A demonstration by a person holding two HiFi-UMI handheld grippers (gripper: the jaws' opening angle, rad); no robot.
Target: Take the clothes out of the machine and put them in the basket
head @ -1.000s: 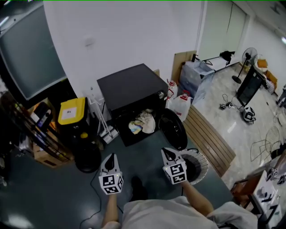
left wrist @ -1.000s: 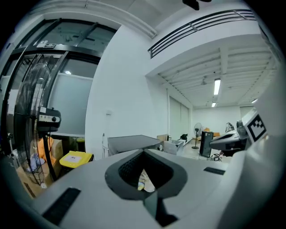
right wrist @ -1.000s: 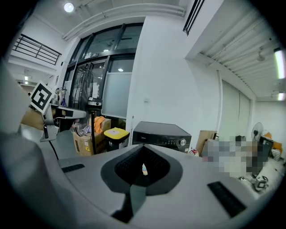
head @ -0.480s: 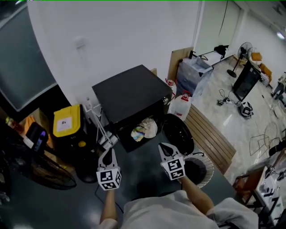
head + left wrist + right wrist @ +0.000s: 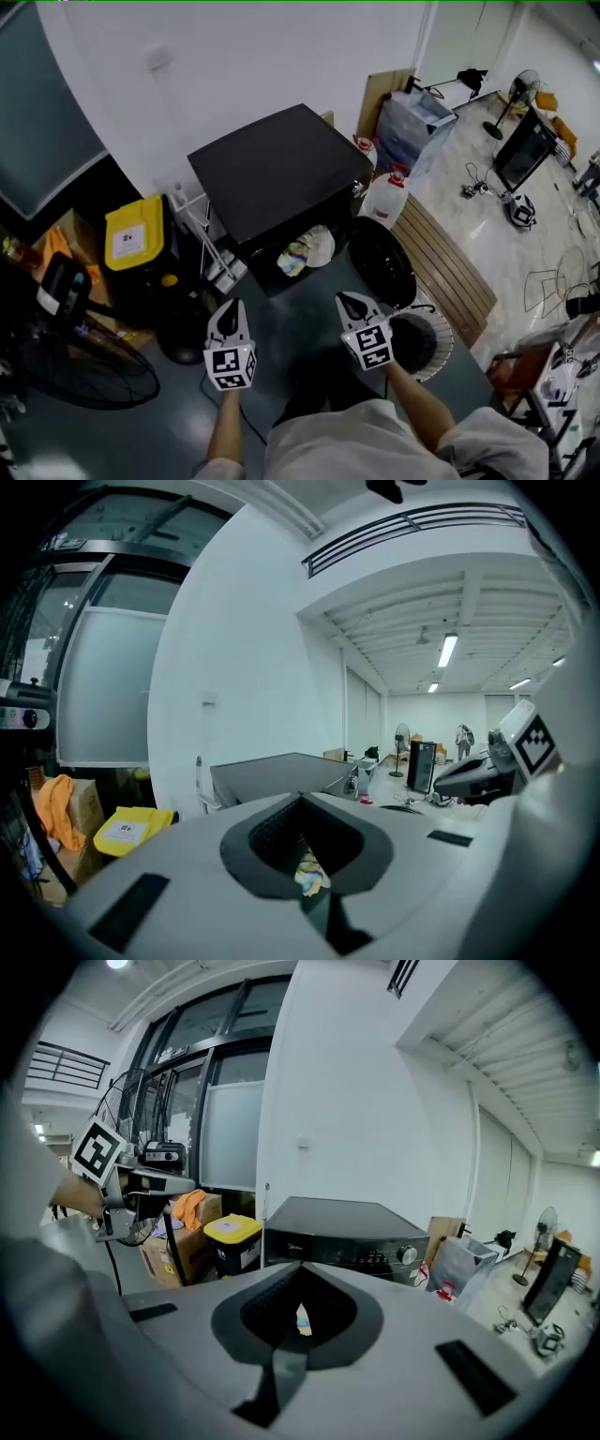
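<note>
Head view: left tongs [image 5: 231, 307], right tongs [image 5: 350, 303], one machine [image 5: 277, 169], one basket [image 5: 446, 339].

The machine [image 5: 277, 173] stands against the wall, its door [image 5: 382, 262] swung open to the right and clothes [image 5: 305, 251] inside. A bin [image 5: 131, 234] sits to its left. The basket [image 5: 446, 339] lies on the floor just before the door.
</note>
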